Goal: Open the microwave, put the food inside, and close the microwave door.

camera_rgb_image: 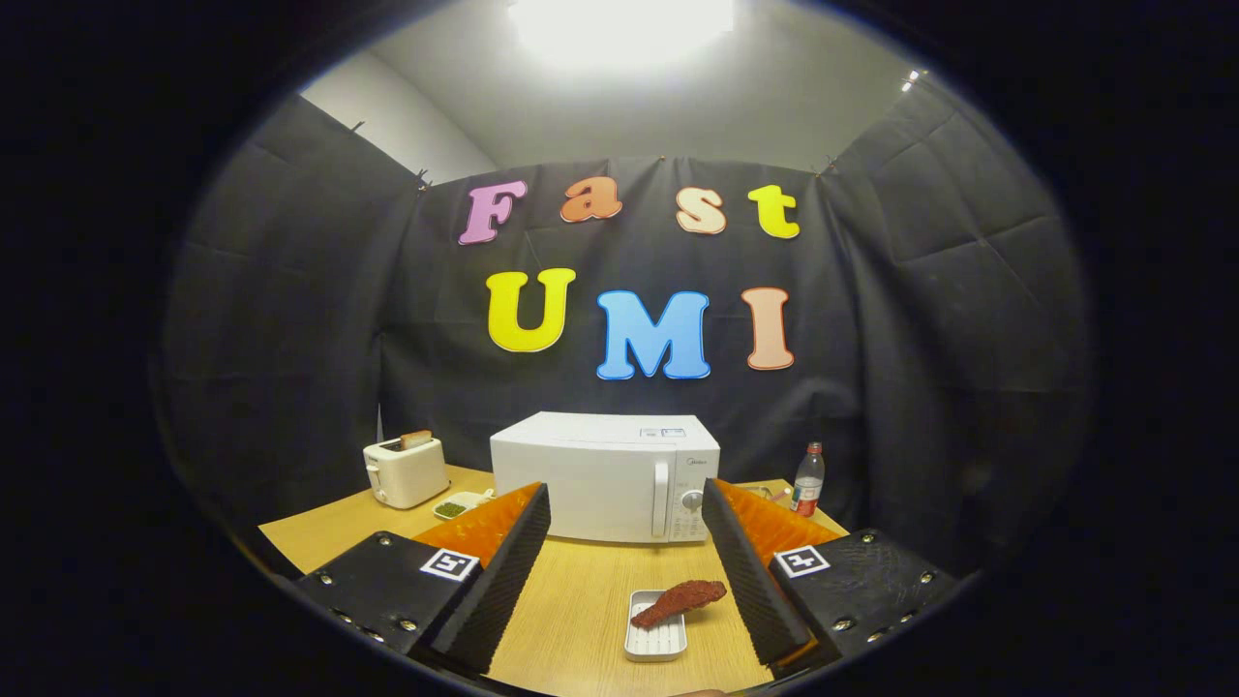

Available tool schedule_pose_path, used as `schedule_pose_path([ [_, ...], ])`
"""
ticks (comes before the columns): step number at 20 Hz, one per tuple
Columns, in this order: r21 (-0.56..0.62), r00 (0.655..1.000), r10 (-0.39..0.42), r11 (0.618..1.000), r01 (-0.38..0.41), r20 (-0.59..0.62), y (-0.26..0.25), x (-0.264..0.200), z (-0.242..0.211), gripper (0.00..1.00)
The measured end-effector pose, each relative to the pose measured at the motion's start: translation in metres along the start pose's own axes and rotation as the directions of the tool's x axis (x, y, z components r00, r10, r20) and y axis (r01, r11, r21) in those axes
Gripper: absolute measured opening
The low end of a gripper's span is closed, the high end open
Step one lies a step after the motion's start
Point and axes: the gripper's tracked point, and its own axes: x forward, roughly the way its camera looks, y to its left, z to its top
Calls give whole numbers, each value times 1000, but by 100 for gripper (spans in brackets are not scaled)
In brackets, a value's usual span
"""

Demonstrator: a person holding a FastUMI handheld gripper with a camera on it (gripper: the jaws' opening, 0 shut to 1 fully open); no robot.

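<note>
Lying slantwise on its tray (656, 639) — food (680, 600), between the released gripper's (626, 566) fingers.

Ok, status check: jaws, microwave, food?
Gripper open, holding nothing. Microwave door shut, beyond the jaws. Food on small tray between them, by the right one. Nothing in the way.

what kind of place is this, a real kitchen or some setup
Likely a staged recording booth, not a real kitchen: black cloth walls surround a wooden table set with a closed microwave and a toaster. The open gripper hovers above the table.
</note>
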Motion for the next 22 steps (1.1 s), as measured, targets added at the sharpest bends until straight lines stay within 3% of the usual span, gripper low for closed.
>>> schedule_pose_path([
  [11,-21,999,7,1000,-6,46,5,51,2,95],
  [17,5,996,-24,1000,23,85,-6,101,-2,95],
  [22,46,999,-21,999,19,37,-16,154,-30,95],
])
